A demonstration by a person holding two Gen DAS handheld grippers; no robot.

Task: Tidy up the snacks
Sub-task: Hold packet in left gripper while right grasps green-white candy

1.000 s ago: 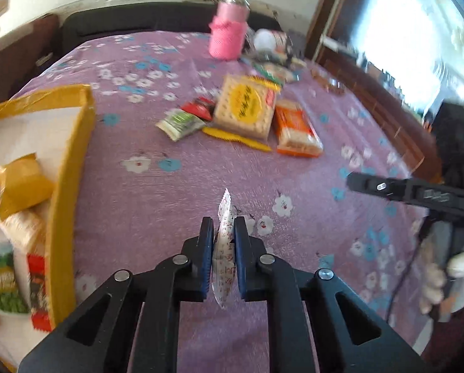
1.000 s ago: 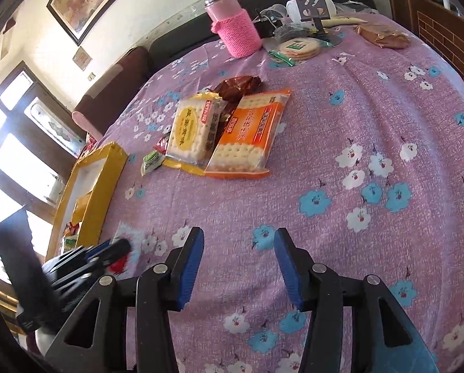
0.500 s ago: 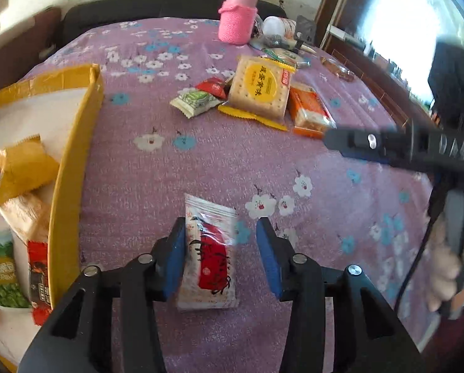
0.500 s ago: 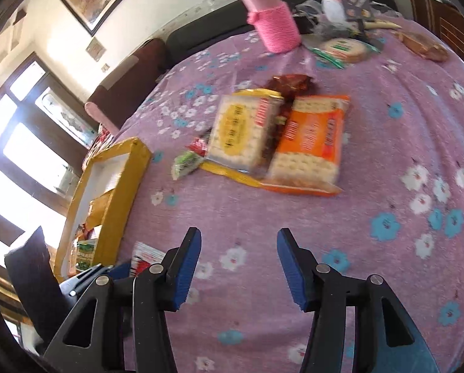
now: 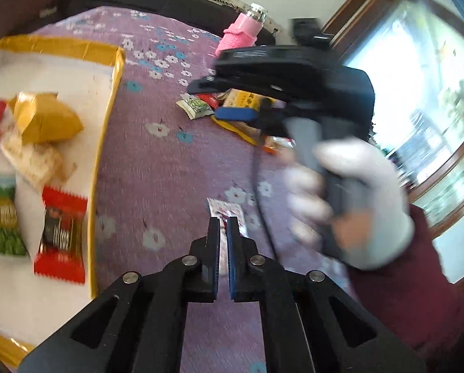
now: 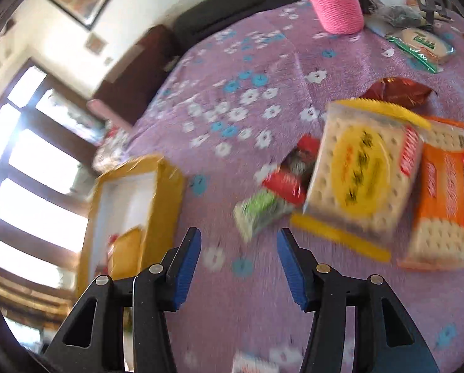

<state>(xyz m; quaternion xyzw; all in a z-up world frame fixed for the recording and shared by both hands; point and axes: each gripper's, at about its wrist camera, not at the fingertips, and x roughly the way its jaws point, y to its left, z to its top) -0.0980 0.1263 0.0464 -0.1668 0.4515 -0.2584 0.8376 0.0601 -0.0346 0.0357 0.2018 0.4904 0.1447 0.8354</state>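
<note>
My left gripper (image 5: 222, 220) has its jaws closing and pinched on a small white-and-red snack packet (image 5: 229, 209), held edge-on above the purple floral tablecloth (image 5: 169, 161). To its left lies the yellow-rimmed box (image 5: 107, 118), holding several snacks. My right gripper (image 6: 238, 239) is open with nothing between its blue pads, and it hovers just short of a green packet (image 6: 260, 211) and a red packet (image 6: 288, 180). Beside them lie a yellow cracker pack (image 6: 362, 168) and an orange cracker pack (image 6: 443, 192). A white-gloved hand (image 5: 356, 192) holds the right gripper (image 5: 204, 101).
A pink knitted bottle (image 6: 334, 3) stands at the far side of the table, with a brown wrapper (image 6: 396, 91), a round biscuit pack (image 6: 421, 43) and kitchen clutter near it. The yellow box (image 6: 166, 192) sits left of my right gripper. A dark sofa lines the far edge.
The left gripper opened around the packet half a second ago and has shut on it again, swinging toward the box. The right gripper has moved left, closer to the green and red packets.
</note>
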